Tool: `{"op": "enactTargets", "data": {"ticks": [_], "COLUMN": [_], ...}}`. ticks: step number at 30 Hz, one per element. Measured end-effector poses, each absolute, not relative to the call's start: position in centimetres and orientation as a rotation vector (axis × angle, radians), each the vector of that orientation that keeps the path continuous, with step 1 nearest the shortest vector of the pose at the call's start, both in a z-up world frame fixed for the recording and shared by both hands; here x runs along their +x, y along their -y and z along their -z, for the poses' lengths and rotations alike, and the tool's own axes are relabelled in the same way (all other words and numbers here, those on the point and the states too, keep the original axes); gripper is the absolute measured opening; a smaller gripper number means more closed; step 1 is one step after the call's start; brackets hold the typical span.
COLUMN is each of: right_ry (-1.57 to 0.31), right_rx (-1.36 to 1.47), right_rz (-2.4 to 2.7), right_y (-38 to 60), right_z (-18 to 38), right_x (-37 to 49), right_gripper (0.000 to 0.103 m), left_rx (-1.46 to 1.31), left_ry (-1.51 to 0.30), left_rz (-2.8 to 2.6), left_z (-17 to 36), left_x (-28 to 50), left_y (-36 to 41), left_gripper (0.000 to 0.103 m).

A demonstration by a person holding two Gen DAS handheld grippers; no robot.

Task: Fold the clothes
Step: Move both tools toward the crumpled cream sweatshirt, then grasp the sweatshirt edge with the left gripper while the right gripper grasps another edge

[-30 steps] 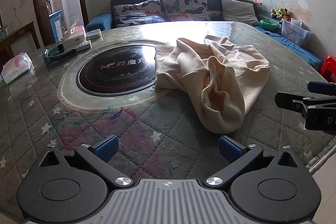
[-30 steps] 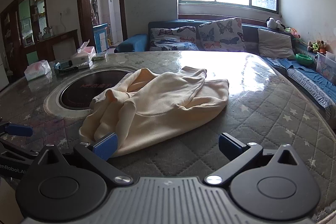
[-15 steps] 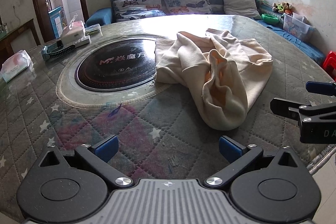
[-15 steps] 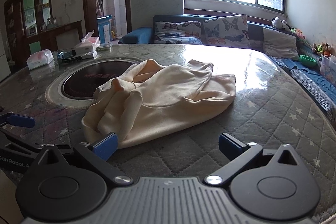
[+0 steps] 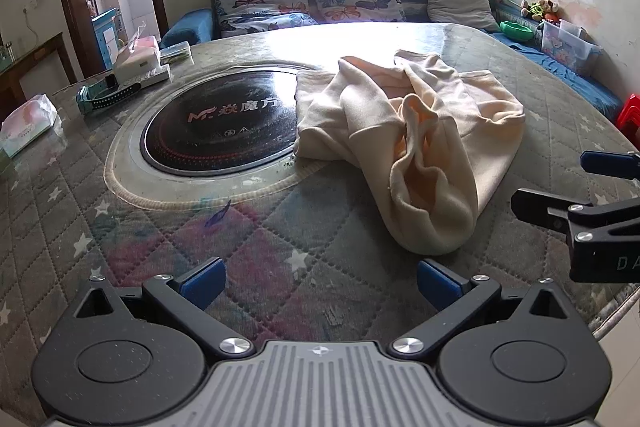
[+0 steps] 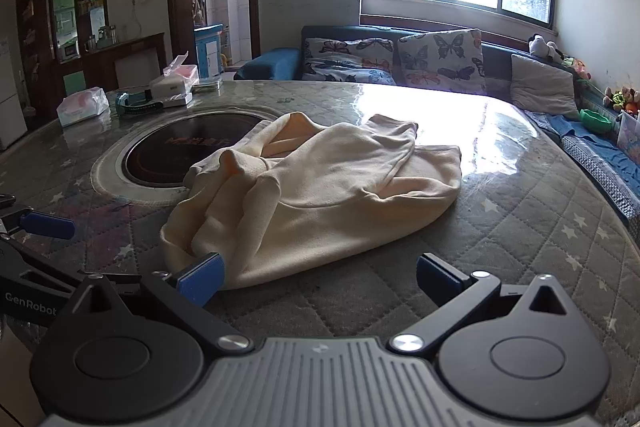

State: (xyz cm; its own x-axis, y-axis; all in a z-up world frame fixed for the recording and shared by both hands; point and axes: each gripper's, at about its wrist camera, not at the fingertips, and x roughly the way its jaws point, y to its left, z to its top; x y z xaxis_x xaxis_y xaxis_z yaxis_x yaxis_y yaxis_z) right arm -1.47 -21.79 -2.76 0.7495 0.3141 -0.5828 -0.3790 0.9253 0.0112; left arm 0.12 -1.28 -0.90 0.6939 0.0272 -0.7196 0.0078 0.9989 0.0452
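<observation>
A round table (image 5: 120,267) with a quilted star-print cover under glass fills both views, a black induction cooktop (image 5: 224,123) set in its middle. A cream sweatshirt (image 5: 420,147) lies crumpled beside the cooktop, its edge overlapping the rim. The left gripper (image 5: 318,277) and right gripper (image 6: 318,277) hover near it, jaws spread wide, both holding nothing. 2 tissue packs (image 6: 82,105) sit at the far edge.
</observation>
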Motion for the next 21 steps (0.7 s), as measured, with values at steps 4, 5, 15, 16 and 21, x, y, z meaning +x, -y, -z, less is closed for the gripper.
{"op": "enactTargets", "data": {"ticks": [4,5,15,16,21], "right_ry": [-0.616,-0.616,-0.614,-0.614,-0.617], "right_rx": [-0.117,-0.118,-0.132,-0.131,-0.134], "right_rz": [-0.388,-0.390,-0.411,-0.411,-0.406], "right_y": [21.4,21.4,20.8,20.8,20.6], "right_z": [2.6,2.6,1.8,1.7,1.1], "right_x": [-0.9,-0.7,2.3,2.7,5.1], "right_gripper": [0.103,0.103,0.103,0.103,0.103], "left_rx": [0.049,0.048,0.040,0.046,0.076], "left_ry": [-0.796,-0.794,-0.755,-0.749,-0.706], "left_rz": [-0.014,-0.014,-0.012,-0.012,-0.016], "left_z": [0.4,0.3,-2.0,-2.2,-2.9], "left_x": [0.6,0.8,4.1,4.6,7.7], "left_y": [1.1,1.0,-0.2,-0.2,-0.2], "left_gripper": [0.103,0.103,0.103,0.103,0.102]}}
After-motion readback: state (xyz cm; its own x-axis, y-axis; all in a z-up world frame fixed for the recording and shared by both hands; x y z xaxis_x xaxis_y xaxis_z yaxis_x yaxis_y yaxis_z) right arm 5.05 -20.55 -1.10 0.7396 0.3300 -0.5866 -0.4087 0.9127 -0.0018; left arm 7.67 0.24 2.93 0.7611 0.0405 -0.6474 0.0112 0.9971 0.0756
